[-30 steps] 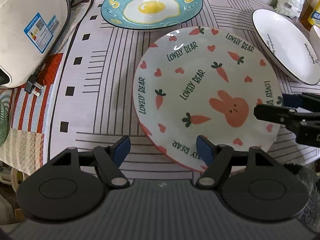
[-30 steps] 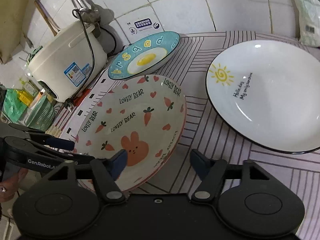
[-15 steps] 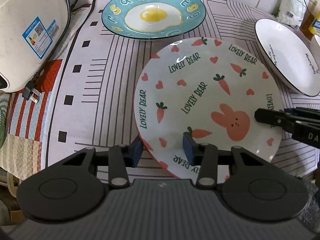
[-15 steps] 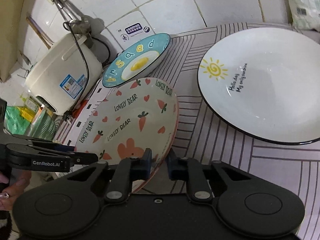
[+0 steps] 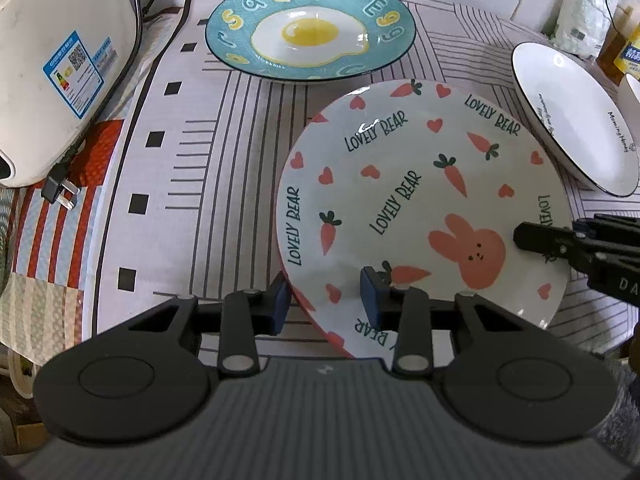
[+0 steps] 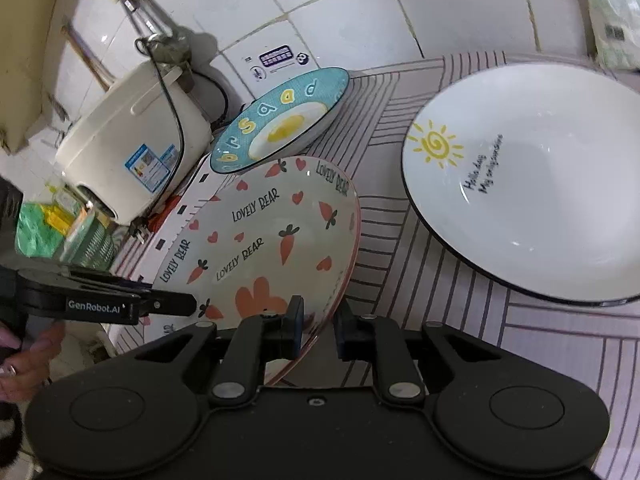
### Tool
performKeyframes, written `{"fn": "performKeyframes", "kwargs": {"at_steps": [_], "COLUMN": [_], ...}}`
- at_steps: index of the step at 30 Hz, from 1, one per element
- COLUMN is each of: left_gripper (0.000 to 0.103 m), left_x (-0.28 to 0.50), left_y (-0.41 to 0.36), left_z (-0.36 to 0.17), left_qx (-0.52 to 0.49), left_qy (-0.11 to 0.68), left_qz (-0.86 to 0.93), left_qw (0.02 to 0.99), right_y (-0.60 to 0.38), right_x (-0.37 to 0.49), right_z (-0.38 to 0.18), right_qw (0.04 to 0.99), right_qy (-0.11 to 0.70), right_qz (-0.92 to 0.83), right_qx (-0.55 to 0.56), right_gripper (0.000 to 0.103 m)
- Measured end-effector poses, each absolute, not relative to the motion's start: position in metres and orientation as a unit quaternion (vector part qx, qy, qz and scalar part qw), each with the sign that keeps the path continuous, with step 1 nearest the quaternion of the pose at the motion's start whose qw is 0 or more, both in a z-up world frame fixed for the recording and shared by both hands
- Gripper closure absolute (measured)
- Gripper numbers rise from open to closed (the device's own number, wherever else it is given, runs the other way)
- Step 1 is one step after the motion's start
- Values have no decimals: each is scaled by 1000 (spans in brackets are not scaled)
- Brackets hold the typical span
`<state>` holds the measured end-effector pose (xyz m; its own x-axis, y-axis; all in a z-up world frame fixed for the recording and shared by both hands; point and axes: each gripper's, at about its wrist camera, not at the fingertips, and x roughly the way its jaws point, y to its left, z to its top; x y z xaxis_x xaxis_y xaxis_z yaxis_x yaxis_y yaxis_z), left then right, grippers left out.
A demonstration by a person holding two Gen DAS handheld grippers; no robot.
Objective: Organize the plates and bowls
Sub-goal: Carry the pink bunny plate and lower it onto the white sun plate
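Both grippers clamp the bunny plate by its rim: left gripper has one pad under the near-left edge and one on the top face, right gripper pinches the near-right edge the same way, its pads closed onto the rim. Plate sits mid-table on the striped tablecloth and looks tilted in the right wrist view, near edge lifted; can't tell if the far edge touches the cloth. Egg plate is far, just behind the bunny plate, apart from it in the left view. White sun plate lies to the right, apart. Rice cooker at far left, not in play. Handling judgement: glazed ceramic, stiff, fairly heavy for a rim pinch, slick under the pads, chips or shatters if dropped or knocked on another plate. Rim is the only real hold; two opposed rim grips share the weight and stop it pivoting. Keep it level, keep pads deep over the lip, set down softly if stacking onto another plate. Risk: slipping out of one pinch and swinging on the other.
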<state>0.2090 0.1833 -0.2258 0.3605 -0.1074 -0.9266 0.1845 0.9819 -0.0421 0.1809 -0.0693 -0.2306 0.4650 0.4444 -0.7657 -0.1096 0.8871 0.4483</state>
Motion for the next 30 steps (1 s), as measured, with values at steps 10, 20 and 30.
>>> {"fn": "performKeyframes", "kwargs": {"at_steps": [10, 20, 30], "left_gripper": [67, 68, 68], "left_x": [207, 193, 178], "left_y": [183, 173, 142], "left_z": [-225, -206, -159], "left_qx": [29, 19, 50], "left_qy": [588, 577, 548], "left_qz": [-109, -116, -136], "left_qw": [801, 808, 824], "right_y": [-68, -76, -107], "right_x": [180, 172, 152], "right_z": [-217, -194, -154], "right_qw": [838, 843, 855], "right_qy": [495, 485, 456], "right_qz": [178, 184, 173], "right_qx": [142, 144, 175], "right_gripper": [82, 82, 82]}}
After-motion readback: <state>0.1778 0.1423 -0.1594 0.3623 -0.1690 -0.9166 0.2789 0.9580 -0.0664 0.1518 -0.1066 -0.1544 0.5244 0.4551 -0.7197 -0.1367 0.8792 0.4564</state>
